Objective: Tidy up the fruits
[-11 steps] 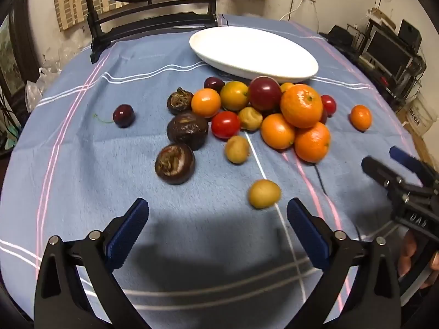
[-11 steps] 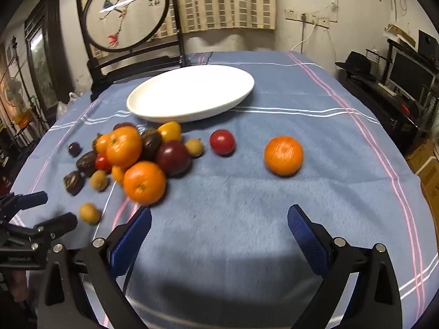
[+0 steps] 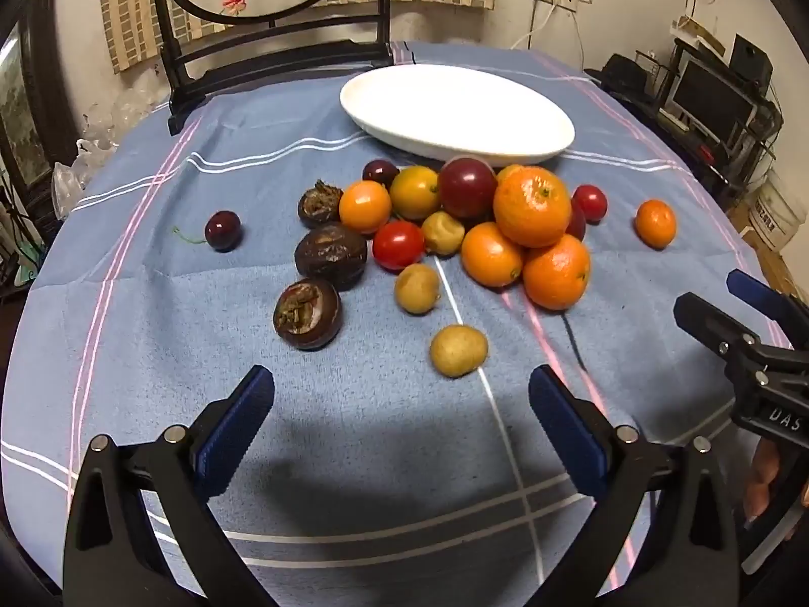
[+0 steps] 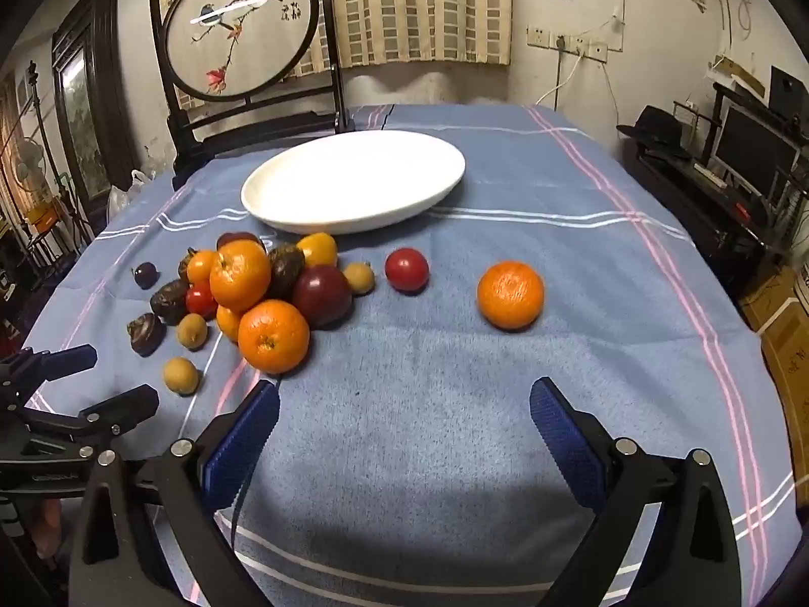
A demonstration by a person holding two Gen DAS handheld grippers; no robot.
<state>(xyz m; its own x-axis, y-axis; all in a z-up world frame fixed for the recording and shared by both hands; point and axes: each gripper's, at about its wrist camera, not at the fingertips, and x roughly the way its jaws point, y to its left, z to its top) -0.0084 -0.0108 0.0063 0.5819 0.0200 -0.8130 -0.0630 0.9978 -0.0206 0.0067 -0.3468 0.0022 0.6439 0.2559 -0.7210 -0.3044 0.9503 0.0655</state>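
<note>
Tablecloth (image 4: pixel 455 404), blue with white and pink stripes, covers the table and carries everything. White oval plate (image 4: pixel 354 184) sits at the far side, its long axis running left to right and angled slightly away to the right in the right wrist view; nothing lies in it. Just in front of it is the fruit pile (image 3: pixel 455 222): three oranges (image 3: pixel 531 205) stacked together, a dark red plum (image 3: pixel 466 187), red tomatoes (image 3: pixel 398 244), dark wrinkled passion fruits (image 3: pixel 331 255) on its left edge, and small tan longans (image 3: pixel 416 287). One lone orange (image 4: pixel 510 294) rests well apart to the right, with a red tomato (image 4: pixel 406 269) between it and the pile. A single longan (image 3: pixel 458 350) lies nearest the left gripper (image 3: pixel 402 417), whose jaws are spread wide with nothing between them. A cherry (image 3: pixel 222 229) with a stem sits alone at the left. The right gripper (image 4: pixel 404 422) also stands wide apart, holding nothing, above bare cloth with the lone orange ahead.
</note>
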